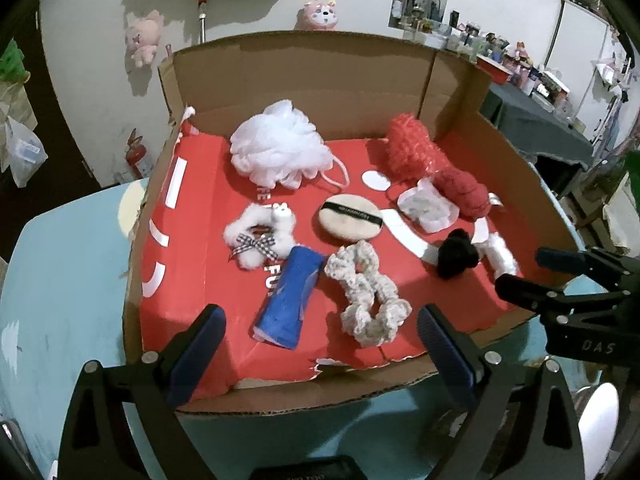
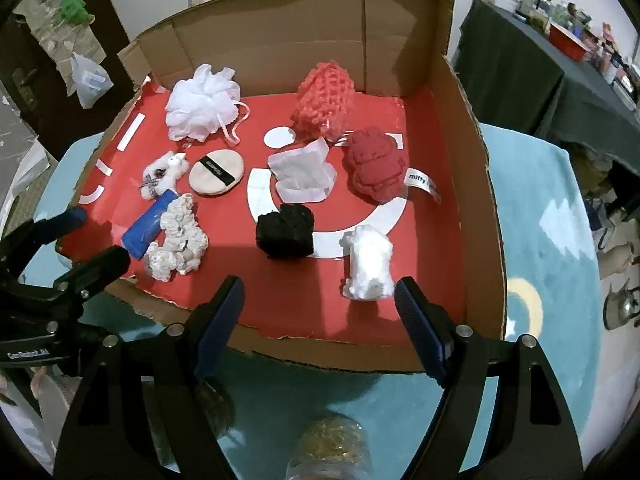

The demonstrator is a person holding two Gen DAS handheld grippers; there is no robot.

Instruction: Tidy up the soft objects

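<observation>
A cardboard box (image 1: 280, 396) (image 2: 486, 216) with a red floor holds several soft things: a white bath pouf (image 1: 276, 144) (image 2: 200, 104), a red mesh pouf (image 1: 408, 148) (image 2: 324, 100), a red plush (image 1: 464, 192) (image 2: 376, 168), a beige powder puff (image 1: 348, 218) (image 2: 216, 172), a blue roll (image 1: 290, 300) (image 2: 146, 224), a cream scrunchie (image 1: 364, 292) (image 2: 176, 236), a black lump (image 1: 456, 254) (image 2: 286, 230) and a white plush (image 2: 368, 264). My left gripper (image 1: 320, 344) is open and empty at the box's near edge. My right gripper (image 2: 320, 312) is open and empty, just in front of the white plush.
A fluffy white hair tie with a checked bow (image 1: 260, 236) (image 2: 164, 174) and crumpled white wrapping (image 1: 428, 206) (image 2: 304, 176) also lie in the box. The box stands on a light blue table (image 1: 60, 280) (image 2: 552, 240). A dark cluttered table (image 2: 528, 76) stands at the back right.
</observation>
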